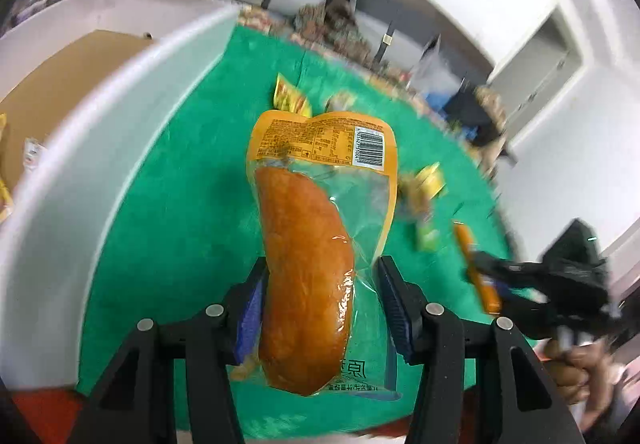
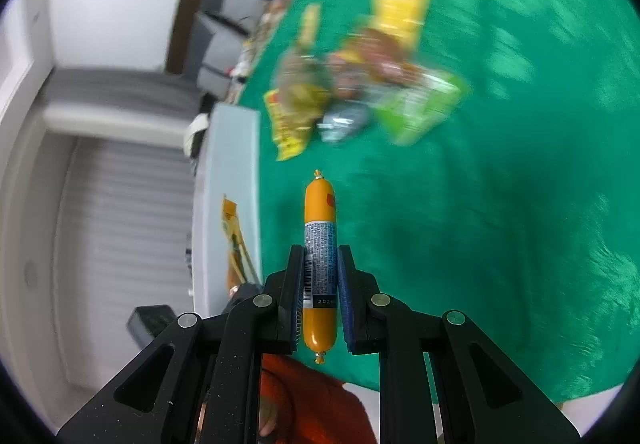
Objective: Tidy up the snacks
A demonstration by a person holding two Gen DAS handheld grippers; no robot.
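Over the green cloth (image 1: 168,172), near its left edge beside the white bin (image 1: 92,132), the left wrist view shows the left gripper (image 1: 320,308) clamped on a large vacuum-packed snack (image 1: 308,264), its orange body squeezed between the blue pads and the labelled end sticking out ahead. The pack appears lifted off the cloth, though I cannot be sure. Toward the cloth's right edge the right gripper (image 1: 486,270) shows blurred, with an orange stick in it.

From the right wrist view, the right gripper (image 2: 320,284) is closed on a small sausage stick (image 2: 319,260), pinched around its printed middle, both ends free. Ahead lies a blurred heap of loose snack packets (image 2: 360,76) toward the cloth's far side; the bin's pale wall (image 2: 228,204) runs along the left edge.

Risk, as I judge it: the big pack is held low on a slick, soft film, so a quick swing could let it slide out. The round stick could roll between its pads.
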